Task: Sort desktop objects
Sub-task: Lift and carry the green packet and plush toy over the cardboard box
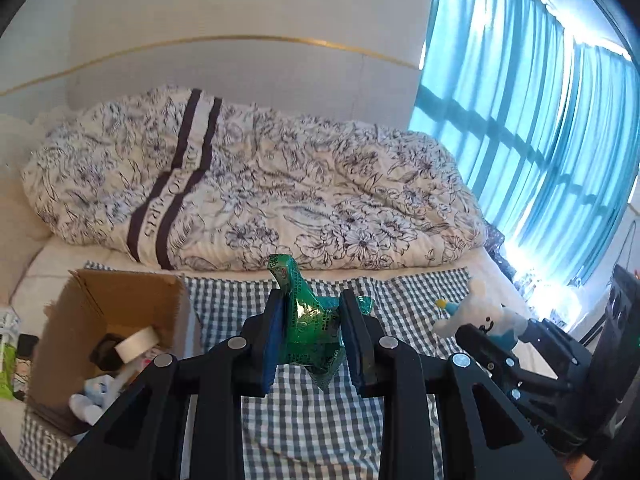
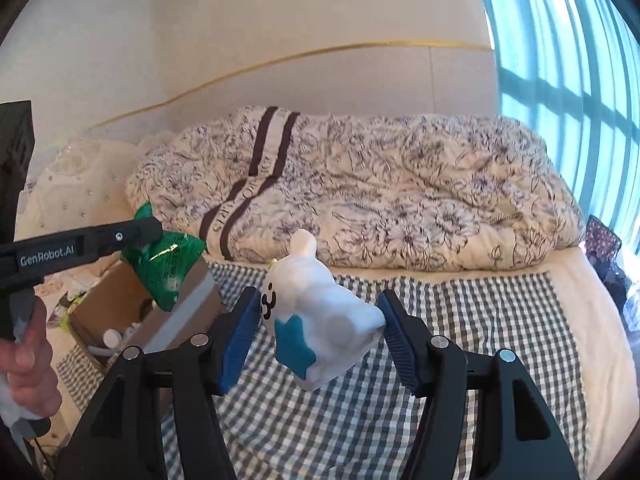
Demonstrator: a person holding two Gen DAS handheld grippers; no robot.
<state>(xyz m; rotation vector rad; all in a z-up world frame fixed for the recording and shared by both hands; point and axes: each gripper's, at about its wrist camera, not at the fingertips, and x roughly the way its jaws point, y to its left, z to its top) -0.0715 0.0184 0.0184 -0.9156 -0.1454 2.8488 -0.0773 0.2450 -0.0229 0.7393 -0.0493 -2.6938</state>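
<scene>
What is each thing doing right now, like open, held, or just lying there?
Left tongs: shut on the green packet.
Right tongs: shut on the white plush toy.
Cardboard box: open, things inside.
Tape roll: lying in the box.
Checked cloth: spread flat.

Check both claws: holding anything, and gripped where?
Left claw pinches the green packet across its middle. Right claw squeezes the white plush across its body, face against the left pad.

Bright daylight pours through the blue curtains (image 1: 520,128), blowing out nearby highlights; fisheye bending darkens the corners.
</scene>
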